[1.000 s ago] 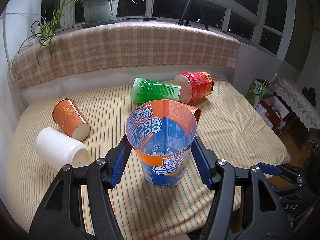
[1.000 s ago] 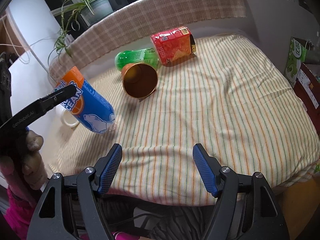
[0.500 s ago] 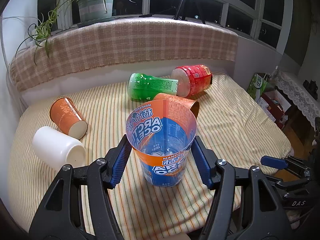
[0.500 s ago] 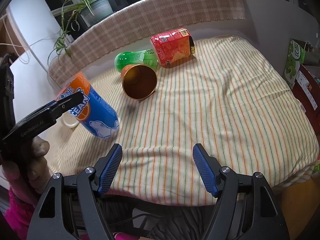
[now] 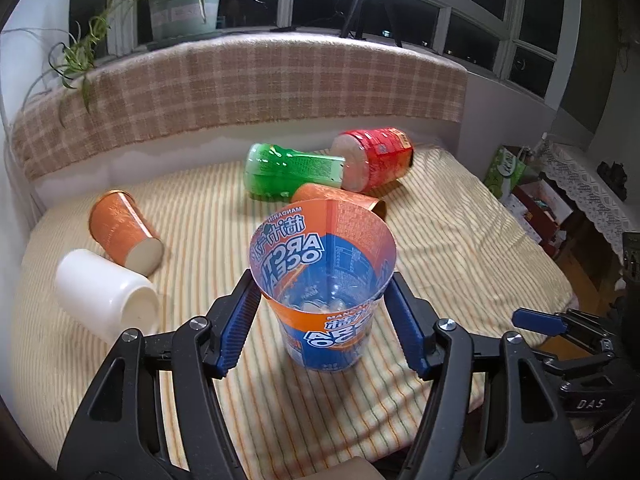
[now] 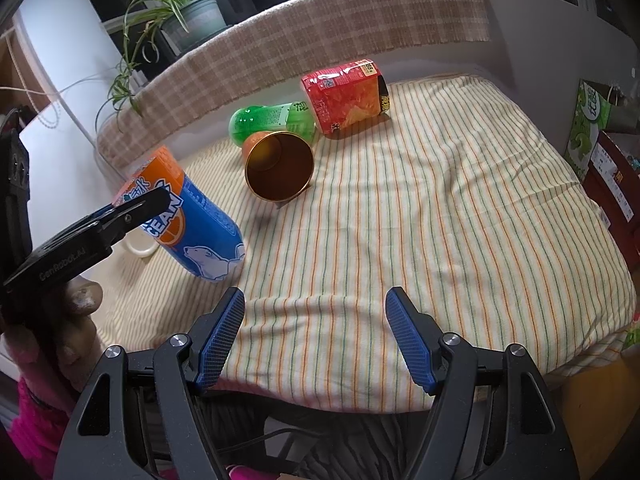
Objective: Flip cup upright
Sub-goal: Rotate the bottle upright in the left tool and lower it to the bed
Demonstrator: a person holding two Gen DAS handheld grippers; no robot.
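A blue and orange "Arctic Ocean" cup (image 5: 326, 280) stands mouth up, slightly tilted, on the striped cloth. My left gripper (image 5: 324, 320) is shut on it, one blue pad on each side of its lower wall. It also shows in the right wrist view (image 6: 188, 216), held by the left gripper's finger (image 6: 120, 216). My right gripper (image 6: 316, 336) is open and empty above the table's near edge.
Lying on their sides are an orange paper cup (image 5: 124, 232), a white cup (image 5: 104, 296), a gold-lined orange cup (image 6: 278, 168), a green bottle (image 5: 288, 172) and a red cup (image 5: 372, 160). A plaid-covered ledge (image 5: 240, 88) with a potted plant (image 5: 184, 4) runs behind.
The left gripper has tipped the held cup further toward upright and set its base nearer the cloth. The right gripper has not moved.
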